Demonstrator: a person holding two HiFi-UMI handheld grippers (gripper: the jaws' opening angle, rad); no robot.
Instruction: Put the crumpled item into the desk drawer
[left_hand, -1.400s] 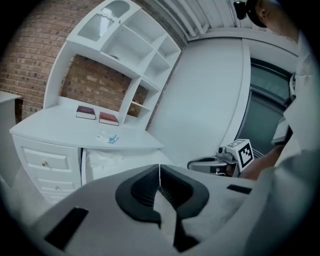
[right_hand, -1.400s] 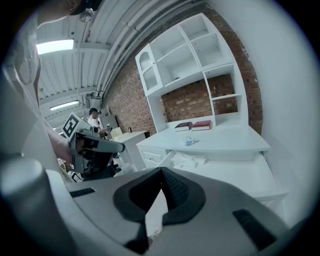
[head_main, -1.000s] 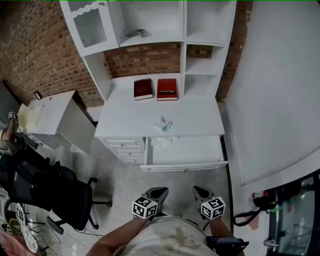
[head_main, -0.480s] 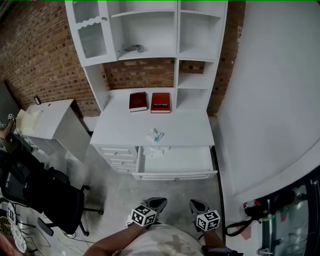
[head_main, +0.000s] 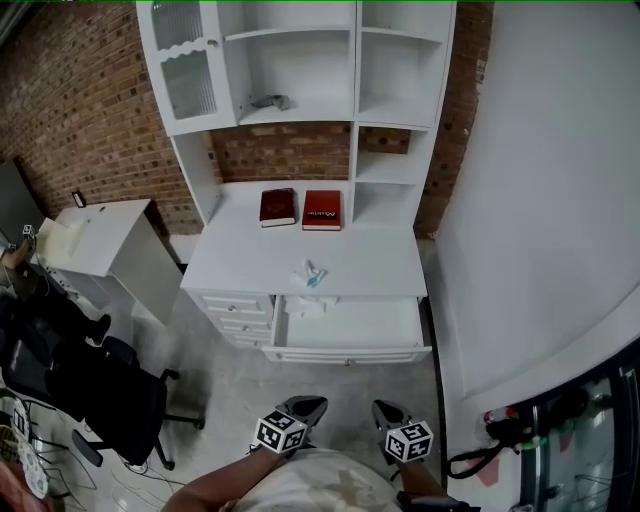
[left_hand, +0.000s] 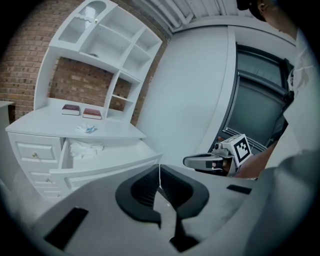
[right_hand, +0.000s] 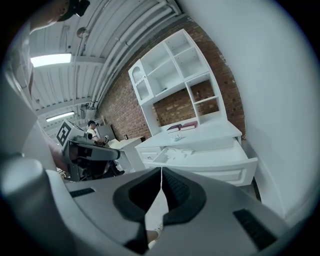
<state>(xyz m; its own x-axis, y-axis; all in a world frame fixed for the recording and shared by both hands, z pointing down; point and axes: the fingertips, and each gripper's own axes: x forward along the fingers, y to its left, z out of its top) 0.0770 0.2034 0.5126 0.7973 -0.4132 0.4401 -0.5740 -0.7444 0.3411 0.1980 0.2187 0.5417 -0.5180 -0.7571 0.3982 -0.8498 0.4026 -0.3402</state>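
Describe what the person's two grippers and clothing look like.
The left gripper and right gripper look alike: a grey body and jaws, ribbed black pads, and a white cube printed with black square markers. The person wears a light top with a faint pattern; the forearms have no sleeves.

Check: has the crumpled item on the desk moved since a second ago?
No. The crumpled item keeps its place in front of the red books, behind the open drawer; only the view shifted.
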